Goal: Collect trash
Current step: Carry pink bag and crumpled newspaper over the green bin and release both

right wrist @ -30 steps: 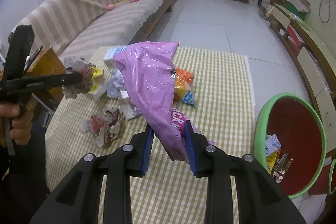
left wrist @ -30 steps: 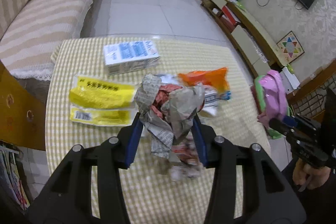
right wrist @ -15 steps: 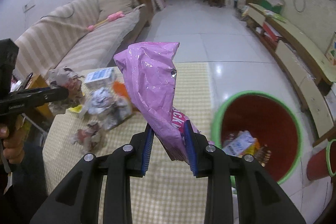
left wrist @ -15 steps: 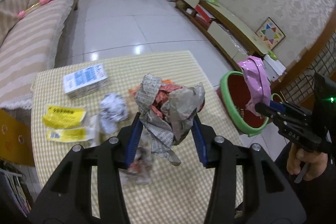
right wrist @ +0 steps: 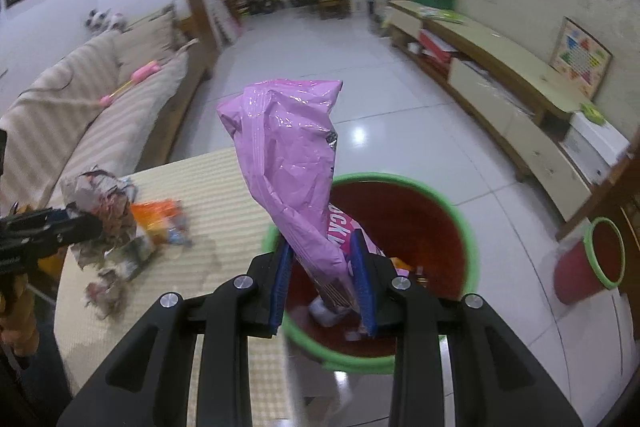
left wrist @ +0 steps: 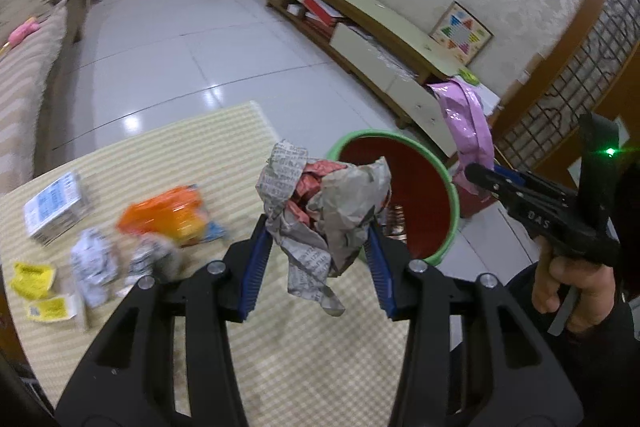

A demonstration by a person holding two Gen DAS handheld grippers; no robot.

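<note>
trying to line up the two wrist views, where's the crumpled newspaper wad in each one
Left wrist view: the crumpled newspaper wad sits centre frame, clamped in the left gripper.
Right wrist view: the same wad is at the left edge, over the checked tablecloth.
Shared landmark: the red bin with the green rim, right of the wad in both.

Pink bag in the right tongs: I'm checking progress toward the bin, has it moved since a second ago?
Yes. The pink bag has moved from above the table to over the green-rimmed bin.
</note>
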